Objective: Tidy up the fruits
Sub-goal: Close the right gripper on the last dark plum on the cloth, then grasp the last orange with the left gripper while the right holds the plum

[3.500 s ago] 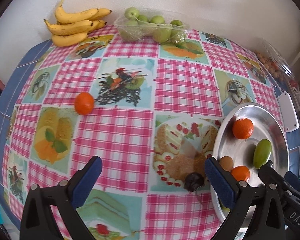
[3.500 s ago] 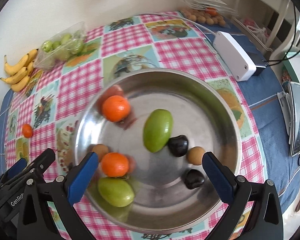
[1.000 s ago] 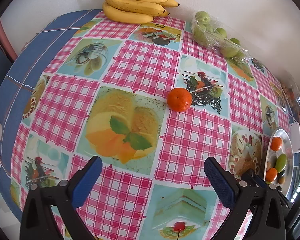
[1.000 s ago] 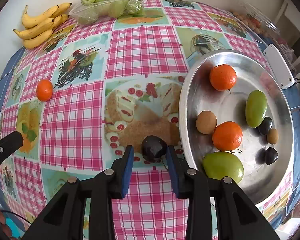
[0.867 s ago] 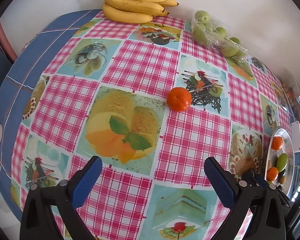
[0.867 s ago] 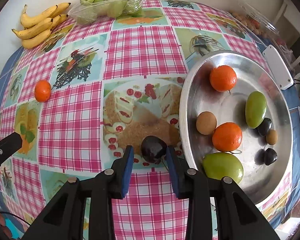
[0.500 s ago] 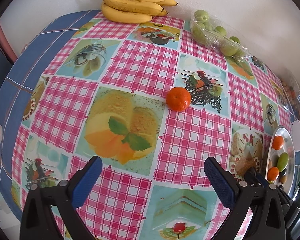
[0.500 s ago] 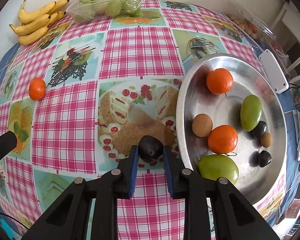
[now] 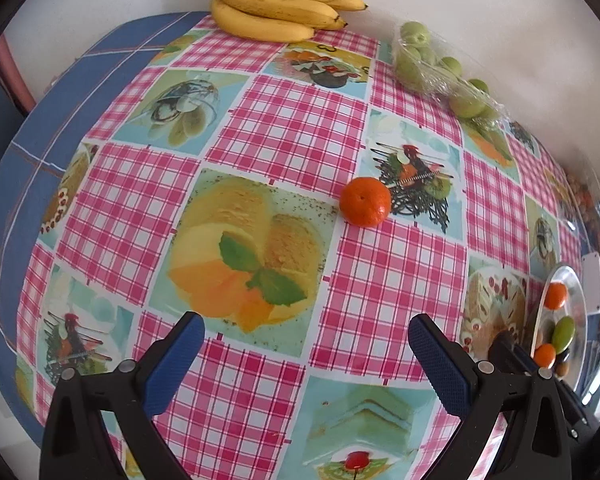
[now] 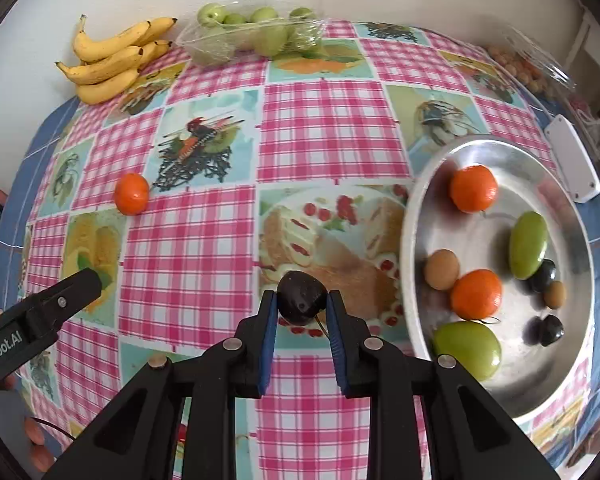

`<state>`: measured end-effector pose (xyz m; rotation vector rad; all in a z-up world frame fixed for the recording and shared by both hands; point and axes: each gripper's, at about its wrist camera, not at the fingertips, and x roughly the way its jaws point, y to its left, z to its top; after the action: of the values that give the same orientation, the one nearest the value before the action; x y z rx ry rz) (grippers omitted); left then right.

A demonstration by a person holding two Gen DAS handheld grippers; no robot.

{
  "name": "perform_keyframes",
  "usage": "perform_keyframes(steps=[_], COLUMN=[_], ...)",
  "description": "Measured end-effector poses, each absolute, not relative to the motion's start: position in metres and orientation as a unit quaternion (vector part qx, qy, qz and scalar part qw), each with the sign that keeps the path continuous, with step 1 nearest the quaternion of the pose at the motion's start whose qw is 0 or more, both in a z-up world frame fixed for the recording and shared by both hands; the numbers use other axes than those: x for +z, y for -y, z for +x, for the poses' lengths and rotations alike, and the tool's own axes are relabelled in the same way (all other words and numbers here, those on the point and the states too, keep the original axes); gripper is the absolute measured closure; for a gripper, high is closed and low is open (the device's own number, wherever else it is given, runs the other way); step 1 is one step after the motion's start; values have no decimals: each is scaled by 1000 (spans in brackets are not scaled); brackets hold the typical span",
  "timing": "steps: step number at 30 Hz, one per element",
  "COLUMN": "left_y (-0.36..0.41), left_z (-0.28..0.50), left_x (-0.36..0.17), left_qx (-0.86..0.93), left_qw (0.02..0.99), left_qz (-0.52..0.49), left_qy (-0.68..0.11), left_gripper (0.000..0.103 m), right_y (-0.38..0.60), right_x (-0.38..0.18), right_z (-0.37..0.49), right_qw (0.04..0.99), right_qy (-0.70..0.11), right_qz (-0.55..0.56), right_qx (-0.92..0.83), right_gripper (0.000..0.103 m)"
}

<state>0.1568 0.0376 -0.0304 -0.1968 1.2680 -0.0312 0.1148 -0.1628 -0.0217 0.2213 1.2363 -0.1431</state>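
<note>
The right gripper (image 10: 302, 300) pinches one dark plum (image 10: 302, 297) between its blue pads, over the cake picture on the checked tablecloth (image 10: 328, 128), just left of the metal tray (image 10: 496, 146). Whether the plum rests on the cloth or is lifted clear cannot be told.

The tray holds eight fruits: two oranges (image 10: 473, 188), two green mangoes (image 10: 528, 244), two small brown round fruits (image 10: 441, 269), and two dark plums (image 10: 551, 330). One brown fruit lies against the nearer orange; the other sits against a dark plum beside the upright mango.

The left gripper (image 9: 304, 360) hangs with its jaws spread wide and nothing between them, above the orange-dessert picture on the cloth. One loose orange (image 9: 365, 201) lies on the cloth beyond it, well apart from the tray.

At the far edge, by the wall, lie a bunch of four bananas (image 10: 112, 60) and a clear plastic pack of green round fruits (image 10: 256, 32); at least five show, the rest blurred by the wrap. A white box (image 10: 574, 164) sits just beyond the tray's far rim.
</note>
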Motion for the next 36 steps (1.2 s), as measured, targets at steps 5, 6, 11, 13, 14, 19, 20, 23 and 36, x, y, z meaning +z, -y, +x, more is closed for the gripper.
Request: perform_keyframes(steps=[5,6,11,13,14,19,20,23,36], left_y=[-37,-37,-31,-26,-22,-7,-7,-9,-10], left_z=[166,169,187,192,196,213,217,226,237], left_x=[-35,-34,-28,-26,-26,-34,-38,-50,-58], left_qx=[-25,-28,-46,-53,-54,-62,-60,-55,-94], left_qw=[799,800,811,819,821,833,833,831,831], left_qz=[-120,-123,-137,-136,-132,-104,-98,-89,-110], left_qy=[-588,-587,-567,-556,-553,-540,-541,-546,-537], left_gripper=[0,0,0,1,2,16,17,29,65], right_y=[158,159,164,165,166,169,171,175,175], right_x=[-18,-19,-20,-19,-19,-17,-17,-14,-19], right_z=[125,128,142,147,148,158,161,167,189], right_qw=[819,819,821,824,824,828,829,831,837], right_qy=[-563,-562,-559,-555,-554,-548,-546,-541,-532], right_qz=[100,100,104,106,106,113,115,121,127], right_qx=[-51,-49,-48,-46,-45,-39,-38,-37,-27], right_gripper=[77,77,77,77,77,77,77,77,77])
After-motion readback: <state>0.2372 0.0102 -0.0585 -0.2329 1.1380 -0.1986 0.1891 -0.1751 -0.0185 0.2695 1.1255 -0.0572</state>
